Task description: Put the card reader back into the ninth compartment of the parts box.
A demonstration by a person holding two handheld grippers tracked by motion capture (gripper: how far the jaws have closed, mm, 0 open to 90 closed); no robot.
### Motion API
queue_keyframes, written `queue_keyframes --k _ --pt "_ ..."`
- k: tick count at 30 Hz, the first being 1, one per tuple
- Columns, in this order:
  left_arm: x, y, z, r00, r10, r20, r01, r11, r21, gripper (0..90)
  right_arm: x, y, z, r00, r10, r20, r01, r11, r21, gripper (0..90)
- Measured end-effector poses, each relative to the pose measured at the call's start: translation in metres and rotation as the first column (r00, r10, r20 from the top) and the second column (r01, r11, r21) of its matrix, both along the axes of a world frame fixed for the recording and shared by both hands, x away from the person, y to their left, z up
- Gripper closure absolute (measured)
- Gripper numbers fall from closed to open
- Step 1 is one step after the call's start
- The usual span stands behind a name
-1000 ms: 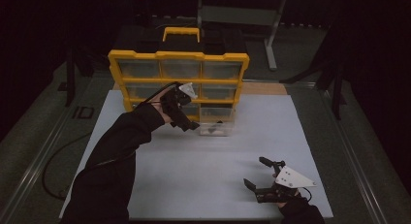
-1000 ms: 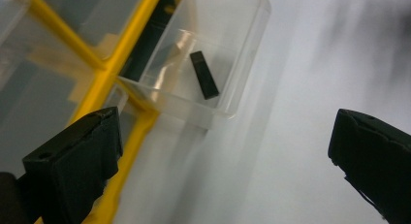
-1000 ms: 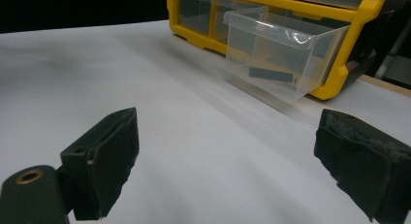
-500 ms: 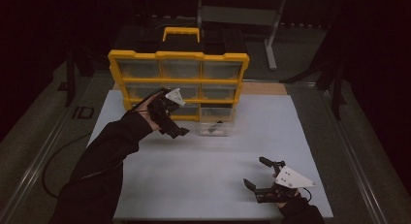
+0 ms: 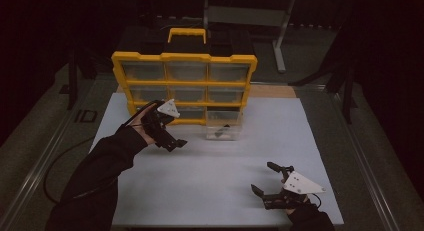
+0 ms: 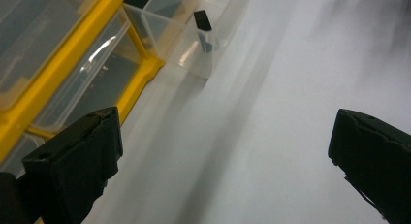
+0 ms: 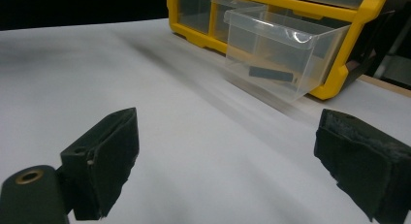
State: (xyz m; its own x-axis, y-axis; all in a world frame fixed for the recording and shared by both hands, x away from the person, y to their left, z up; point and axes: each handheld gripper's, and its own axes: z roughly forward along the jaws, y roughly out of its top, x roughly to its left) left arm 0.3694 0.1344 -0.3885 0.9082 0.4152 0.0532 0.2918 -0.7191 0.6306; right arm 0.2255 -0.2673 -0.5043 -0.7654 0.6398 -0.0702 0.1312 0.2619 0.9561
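Now my left gripper point(image 5: 172, 141) hangs wide open and empty at nine o'clock of the pulled-out drawer point(image 5: 223, 128); my right gripper point(image 5: 267, 180) gapes empty too.

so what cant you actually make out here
- Dark piece in the pulled-out clear drawer: too small in the high view, seen through glare in the right gripper view, so its kind is unclear.
- Other drawers of the yellow organizer: contents dim.
- Left tool: blurred table in its own view.
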Motion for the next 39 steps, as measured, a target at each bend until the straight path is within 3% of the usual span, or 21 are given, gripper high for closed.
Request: queue_keyframes --k 25,39 --pt "-0.05 0.038 -0.049 0.9986 0.048 -0.022 -0.049 0.9972 -0.056 0.2 0.001 0.001 -0.002 1.0 -0.001 -0.001 0.001 1.0 -0.003 9.0" --pt "-0.075 0.057 -0.083 0.9934 0.106 -0.044 -0.11 0.9889 -0.1 0.2 0.001 0.002 -0.002 1.0 0.002 -0.001 -0.002 1.0 -0.005 9.0"
